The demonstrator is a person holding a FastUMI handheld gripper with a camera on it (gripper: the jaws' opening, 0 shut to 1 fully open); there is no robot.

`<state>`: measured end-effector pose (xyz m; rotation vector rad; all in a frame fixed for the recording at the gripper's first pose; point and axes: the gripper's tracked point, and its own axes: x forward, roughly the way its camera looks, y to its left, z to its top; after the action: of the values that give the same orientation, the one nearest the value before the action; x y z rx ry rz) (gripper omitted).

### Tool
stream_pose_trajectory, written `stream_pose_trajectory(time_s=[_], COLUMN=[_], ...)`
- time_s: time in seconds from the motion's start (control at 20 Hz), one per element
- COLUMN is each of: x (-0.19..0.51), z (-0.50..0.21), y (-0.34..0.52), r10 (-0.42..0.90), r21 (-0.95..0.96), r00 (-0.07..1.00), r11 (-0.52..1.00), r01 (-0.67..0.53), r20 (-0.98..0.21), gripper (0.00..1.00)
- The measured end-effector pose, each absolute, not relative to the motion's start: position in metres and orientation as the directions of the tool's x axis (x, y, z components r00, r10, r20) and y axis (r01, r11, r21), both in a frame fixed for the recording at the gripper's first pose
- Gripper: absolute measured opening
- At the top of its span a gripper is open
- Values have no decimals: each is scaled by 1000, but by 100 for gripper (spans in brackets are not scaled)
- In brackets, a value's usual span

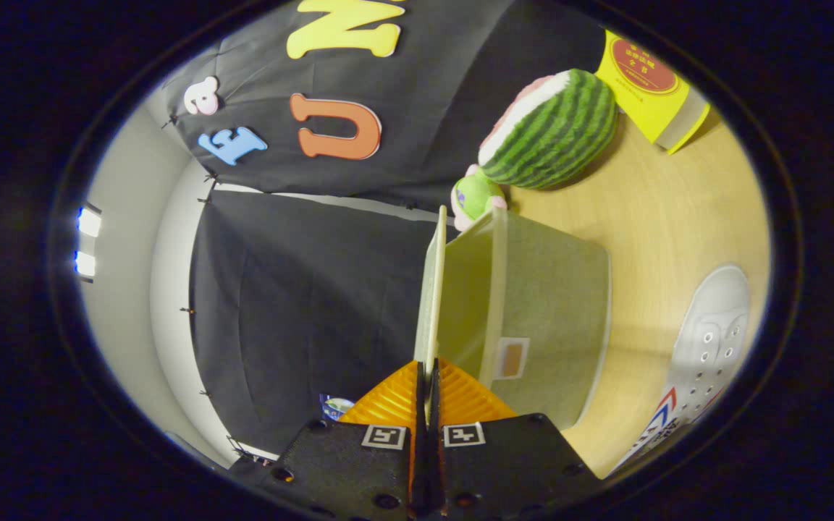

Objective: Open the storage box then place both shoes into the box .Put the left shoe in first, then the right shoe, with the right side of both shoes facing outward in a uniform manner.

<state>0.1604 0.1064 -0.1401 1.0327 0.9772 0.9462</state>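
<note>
Between the closed jaws of the gripper (426,391) sits the storage box (540,318) lid (431,289), lifted, beside a white shoe (706,340) on the desk (663,217); labels unreadable.

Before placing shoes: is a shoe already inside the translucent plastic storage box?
No, the white canvas shoe lies on the wooden table beside the translucent plastic storage box.
</note>
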Motion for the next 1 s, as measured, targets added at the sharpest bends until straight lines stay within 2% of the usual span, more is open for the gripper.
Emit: stream_pose_trajectory(time_s=[0.15, 0.7, 0.8, 0.85, 1.0], x=[162, 161, 168, 170, 171], z=[-117, -47, -47, -50, -54], y=[119, 226, 250, 261, 301], r10=[922, 920, 910, 908, 912], r21=[949, 955, 947, 945, 940], r00=[336, 384, 406, 408, 396], r11=[261, 178, 202, 214, 224], r01=[-178, -236, -250, -248, -257], r20=[-190, -76, -87, -99, -109], gripper=[5, 6, 11, 20, 29])
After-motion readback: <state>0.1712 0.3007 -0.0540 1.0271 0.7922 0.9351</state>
